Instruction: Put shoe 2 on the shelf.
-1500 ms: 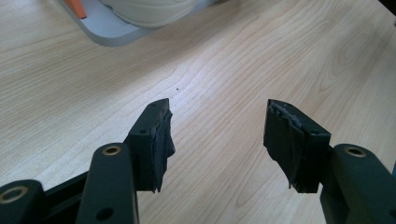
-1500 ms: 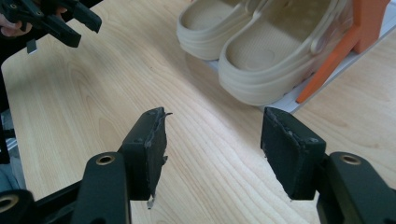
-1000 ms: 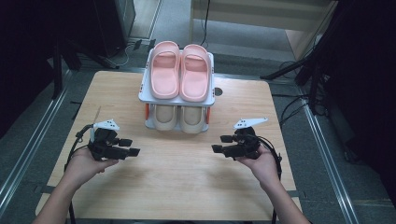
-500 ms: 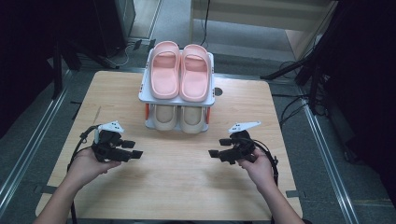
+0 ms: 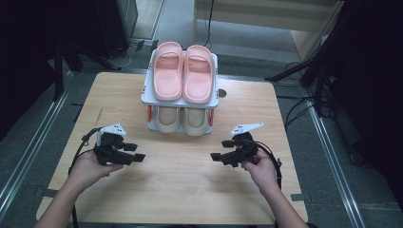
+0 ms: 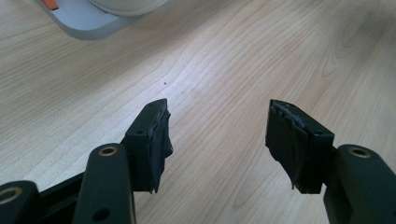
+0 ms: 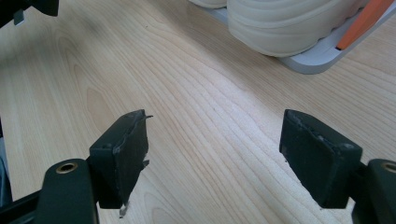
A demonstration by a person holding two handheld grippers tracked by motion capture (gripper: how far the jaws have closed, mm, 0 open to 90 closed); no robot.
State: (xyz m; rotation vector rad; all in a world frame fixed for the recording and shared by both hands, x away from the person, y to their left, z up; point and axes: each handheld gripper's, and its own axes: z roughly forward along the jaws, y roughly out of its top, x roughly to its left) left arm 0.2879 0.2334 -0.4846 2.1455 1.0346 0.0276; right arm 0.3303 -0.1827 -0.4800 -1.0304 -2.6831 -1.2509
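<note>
- Table: light wood top, seen from above in the high view; bare grain is shown under both sets of jaws in the two gripper views.
- Shoe rack: grey, two-tiered, with orange posts; it is placed at the middle of the table's far half, between and beyond the two grippers.
- Pink slippers: one pair, laid side by side on the rack's upper tier, toes toward the person.
- Cream slippers: one pair, stowed on the lower tier; their toes are seen at the upper edge of the right gripper view.
- Left gripper: held in the left hand over the table's near left part, well apart from the rack; its jaws are spread wide with nothing between them.
- Right gripper: held in the right hand over the near right part, pointed inward; its jaws are likewise spread apart and nothing is gripped.
</note>
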